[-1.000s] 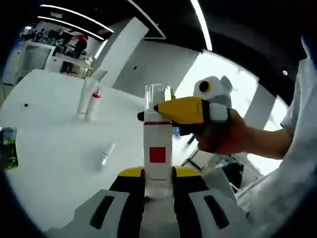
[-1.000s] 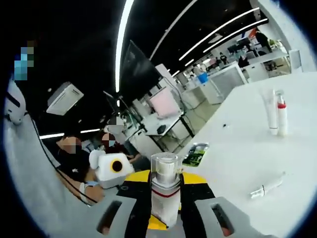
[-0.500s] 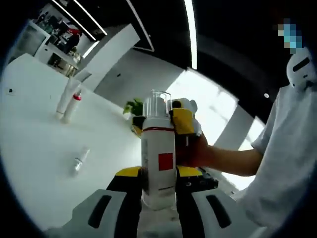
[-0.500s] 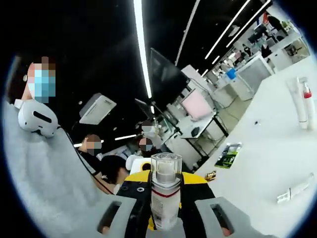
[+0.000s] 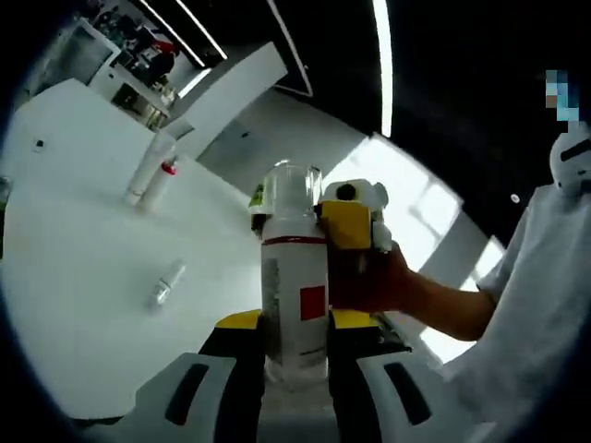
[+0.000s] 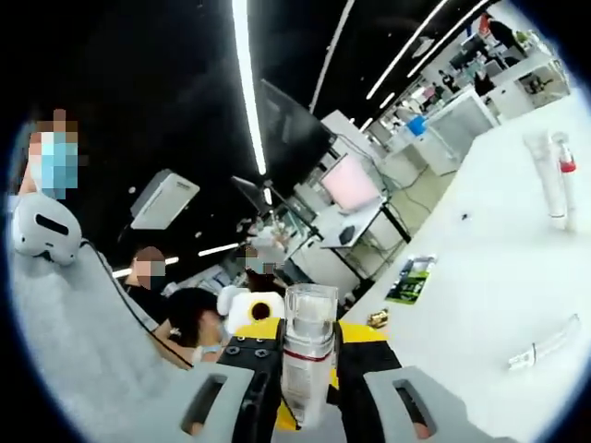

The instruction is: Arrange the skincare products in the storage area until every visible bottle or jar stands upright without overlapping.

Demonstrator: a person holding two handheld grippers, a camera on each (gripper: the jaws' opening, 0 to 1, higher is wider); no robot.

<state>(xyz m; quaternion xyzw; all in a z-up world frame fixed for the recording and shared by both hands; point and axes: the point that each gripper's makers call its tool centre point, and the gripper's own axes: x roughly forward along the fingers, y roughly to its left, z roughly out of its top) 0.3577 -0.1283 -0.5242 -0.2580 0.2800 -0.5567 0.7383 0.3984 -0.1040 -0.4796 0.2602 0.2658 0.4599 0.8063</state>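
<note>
Open-plan office or lab floor. Dark ceiling with long linear light strips (image 6: 244,83). Far behind white table (image 6: 480,305): rows of white desks, monitor (image 6: 352,182), seated people (image 6: 148,277). Large bright window (image 5: 420,221) and potted plant (image 5: 259,196) beyond table's far edge.

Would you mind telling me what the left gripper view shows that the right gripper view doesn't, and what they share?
The left gripper view alone shows the red square label on the pump bottle and a hand on the right tool. The right gripper view alone shows a green packet at the table edge and seated people. Both show the bottle between tool jaws, two upright tubes and a small vial lying on the white table.
</note>
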